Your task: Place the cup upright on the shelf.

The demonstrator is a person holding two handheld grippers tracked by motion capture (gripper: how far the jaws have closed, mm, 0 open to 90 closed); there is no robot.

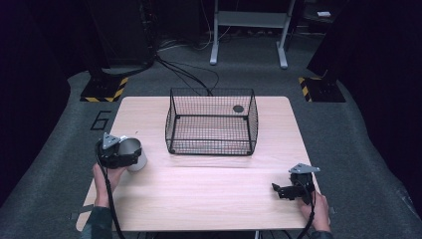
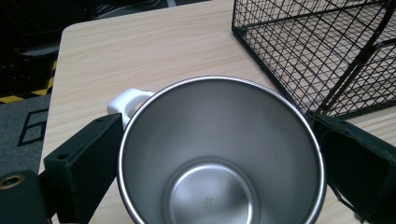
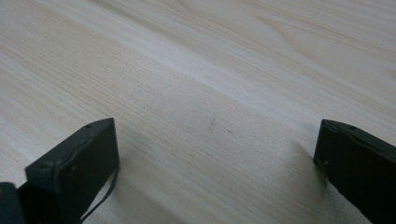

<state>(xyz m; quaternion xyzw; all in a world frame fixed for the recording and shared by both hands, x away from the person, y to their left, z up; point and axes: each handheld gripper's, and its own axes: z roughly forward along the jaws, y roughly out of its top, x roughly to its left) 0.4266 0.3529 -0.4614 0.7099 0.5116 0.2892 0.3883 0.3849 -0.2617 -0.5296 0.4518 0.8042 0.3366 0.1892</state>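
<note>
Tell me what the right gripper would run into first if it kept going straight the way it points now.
Probably the bare table. The right gripper has its jaws apart with nothing between them and tilts down at the wood ahead. In the high view it points left, roughly toward the mug, but that stands far off.

A light wooden table (image 1: 209,194) stands on grey carpeted floor (image 1: 368,164) in a dim room with dark surroundings. Yellow-and-black hazard-striped base plates (image 1: 104,89) sit on the floor beyond the far corners, black cables (image 1: 189,74) trail between them, and a grey metal frame stand (image 1: 249,30) rises behind.
</note>
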